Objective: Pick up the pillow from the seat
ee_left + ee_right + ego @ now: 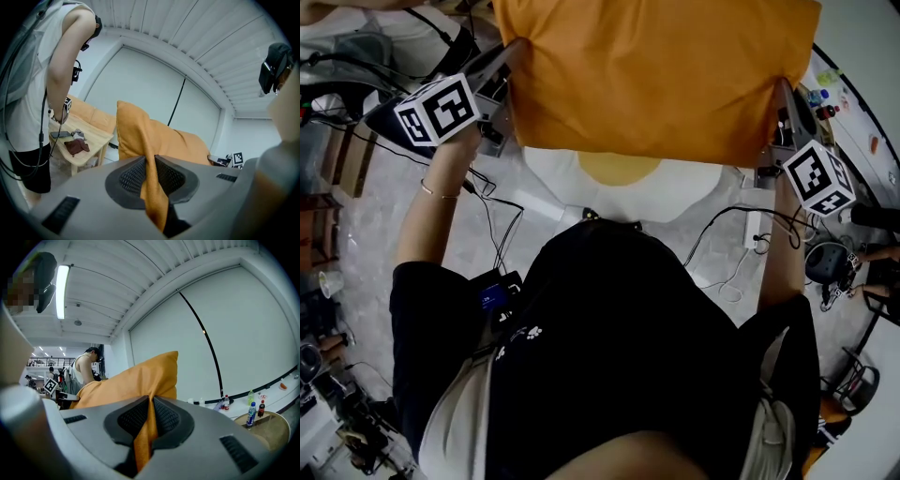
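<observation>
Under pillow [656,75], head view alone: egg-shaped cushion [623,173].

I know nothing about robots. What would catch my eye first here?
A big orange pillow fills the top of the head view, held aloft. The left gripper and the right gripper each pinch a side edge of it. Below it lies a white cushion with a yellow centre, like a fried egg.

**Orange pillow between grey jaws**

The pillow [656,75] is plain mustard orange. The left gripper [151,164] and the right gripper [151,404] are matte grey, with black mesh-patterned pads [133,176]. Each carries a cube [441,108] of black-and-white square markers. Below the grippers, a white cushion [553,171] shows a yellow centre. The person's shirt [619,319] is black.
</observation>
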`<action>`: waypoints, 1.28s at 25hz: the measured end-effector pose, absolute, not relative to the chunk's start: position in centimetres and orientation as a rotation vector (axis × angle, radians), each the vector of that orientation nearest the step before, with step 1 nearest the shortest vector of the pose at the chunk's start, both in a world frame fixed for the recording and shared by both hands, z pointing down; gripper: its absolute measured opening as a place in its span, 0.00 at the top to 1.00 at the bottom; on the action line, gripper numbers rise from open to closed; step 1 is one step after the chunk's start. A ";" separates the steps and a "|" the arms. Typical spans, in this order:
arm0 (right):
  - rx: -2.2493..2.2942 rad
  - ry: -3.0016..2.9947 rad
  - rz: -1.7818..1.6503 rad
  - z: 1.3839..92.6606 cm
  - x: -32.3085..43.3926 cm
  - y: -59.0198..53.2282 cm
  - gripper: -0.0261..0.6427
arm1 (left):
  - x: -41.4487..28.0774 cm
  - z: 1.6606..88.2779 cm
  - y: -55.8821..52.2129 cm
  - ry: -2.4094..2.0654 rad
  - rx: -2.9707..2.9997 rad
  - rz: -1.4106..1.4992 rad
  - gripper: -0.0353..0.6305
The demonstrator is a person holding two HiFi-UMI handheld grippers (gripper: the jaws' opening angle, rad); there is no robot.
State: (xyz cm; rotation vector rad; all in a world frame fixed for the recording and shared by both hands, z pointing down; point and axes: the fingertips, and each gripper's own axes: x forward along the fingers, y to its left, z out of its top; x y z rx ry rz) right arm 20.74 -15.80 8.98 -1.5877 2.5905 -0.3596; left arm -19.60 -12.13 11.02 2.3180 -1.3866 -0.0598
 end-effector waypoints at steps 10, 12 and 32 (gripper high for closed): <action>-1.622 2.582 -0.353 8.8 21.0 -15.6 0.89 | -19.3 10.8 -12.3 -1.370 2.316 -0.071 0.85; -1.620 2.581 -0.358 9.0 20.9 -15.6 0.89 | -19.4 10.8 -12.3 -1.370 2.316 -0.065 0.85; -1.639 2.586 -0.367 9.3 21.0 -15.6 0.89 | -19.3 11.2 -12.3 -1.345 2.294 -0.066 0.85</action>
